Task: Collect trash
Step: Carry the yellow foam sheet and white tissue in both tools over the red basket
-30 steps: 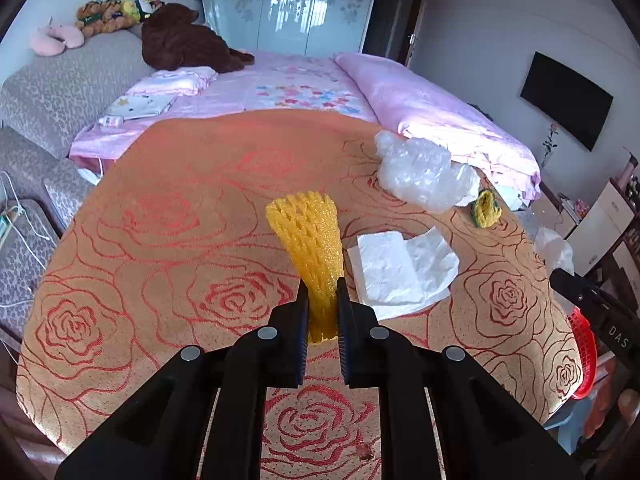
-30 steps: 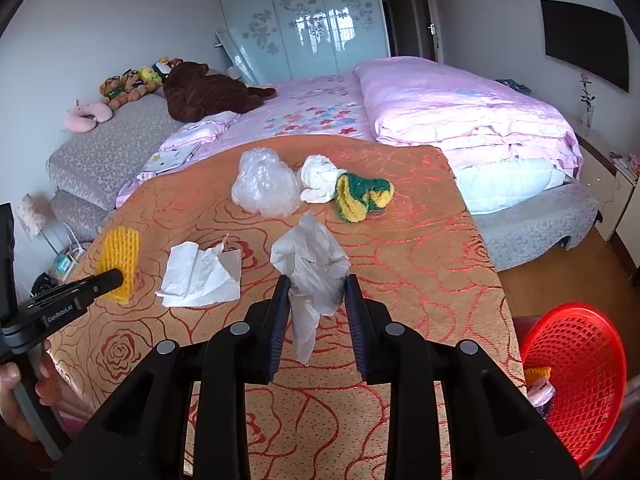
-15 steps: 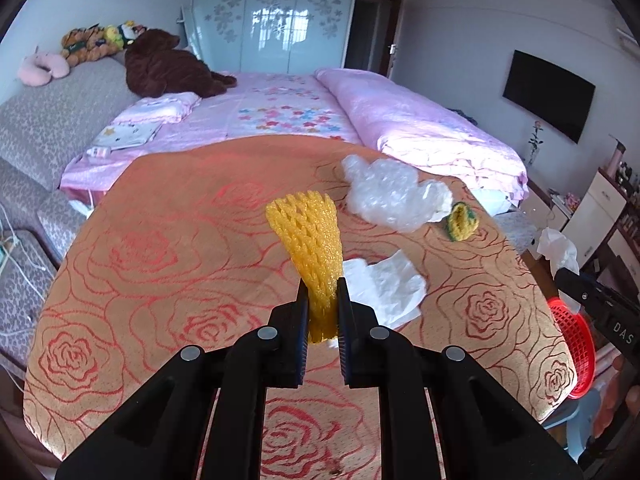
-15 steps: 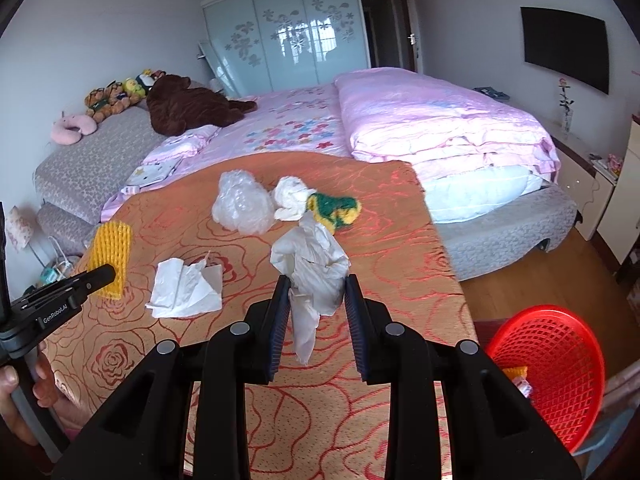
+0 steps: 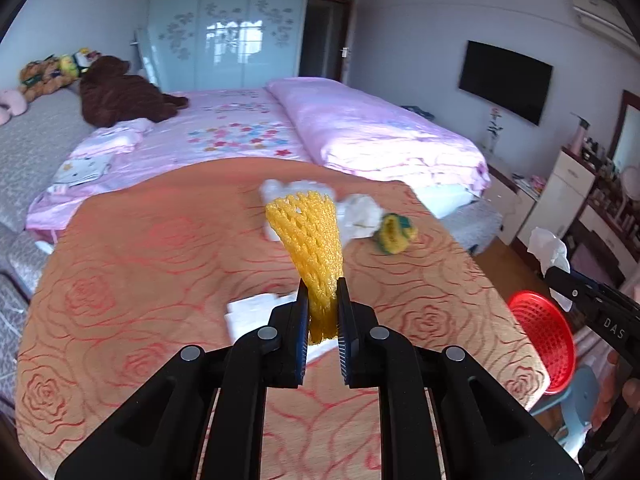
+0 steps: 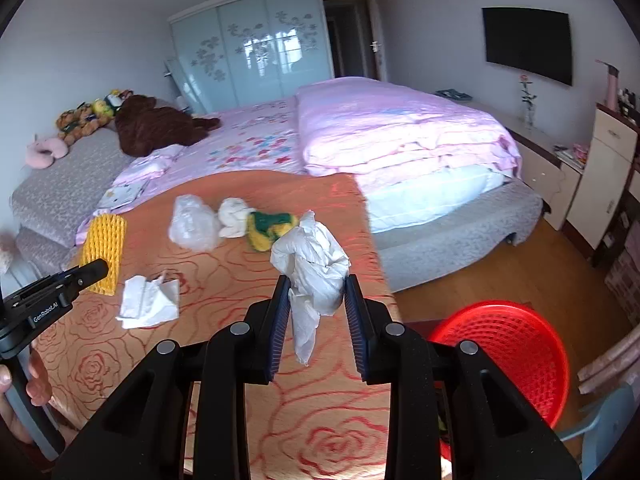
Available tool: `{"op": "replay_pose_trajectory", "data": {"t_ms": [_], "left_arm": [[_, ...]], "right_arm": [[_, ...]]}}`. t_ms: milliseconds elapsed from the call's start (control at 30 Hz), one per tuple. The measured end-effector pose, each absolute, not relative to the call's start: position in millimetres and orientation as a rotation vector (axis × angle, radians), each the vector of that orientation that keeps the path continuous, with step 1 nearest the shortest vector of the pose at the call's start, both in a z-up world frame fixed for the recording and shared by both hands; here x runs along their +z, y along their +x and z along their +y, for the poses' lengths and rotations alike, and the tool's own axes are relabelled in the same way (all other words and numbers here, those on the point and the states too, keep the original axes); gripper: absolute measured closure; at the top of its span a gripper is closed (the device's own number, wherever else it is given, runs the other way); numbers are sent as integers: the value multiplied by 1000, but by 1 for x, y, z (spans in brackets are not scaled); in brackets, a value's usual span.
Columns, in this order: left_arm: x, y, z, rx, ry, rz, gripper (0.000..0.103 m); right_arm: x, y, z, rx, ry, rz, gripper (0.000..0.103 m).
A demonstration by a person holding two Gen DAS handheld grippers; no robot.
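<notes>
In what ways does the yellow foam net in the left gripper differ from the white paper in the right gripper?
The foam net is bright yellow with an open mesh; the crumpled paper is plain white and wrinkled. The foam net fans upward from the left gripper, while the crumpled paper bulges above the right gripper and a strip hangs below. Both are clamped between shut jaws, above the patterned table.
</notes>
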State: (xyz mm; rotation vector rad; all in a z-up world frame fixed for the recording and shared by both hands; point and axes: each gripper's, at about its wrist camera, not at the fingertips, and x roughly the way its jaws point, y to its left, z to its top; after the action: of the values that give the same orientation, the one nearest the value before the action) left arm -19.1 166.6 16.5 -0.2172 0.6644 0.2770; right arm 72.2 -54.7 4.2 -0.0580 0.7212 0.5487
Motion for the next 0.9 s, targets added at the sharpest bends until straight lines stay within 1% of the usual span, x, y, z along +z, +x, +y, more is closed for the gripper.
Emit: {"op": "replay_pose_trajectory", "data": {"t_ms": [900], "left_arm": [[19,51,43,-10,-32,694,91]], "right_arm": [[-12,82,-186,240,56,728,75]]}}
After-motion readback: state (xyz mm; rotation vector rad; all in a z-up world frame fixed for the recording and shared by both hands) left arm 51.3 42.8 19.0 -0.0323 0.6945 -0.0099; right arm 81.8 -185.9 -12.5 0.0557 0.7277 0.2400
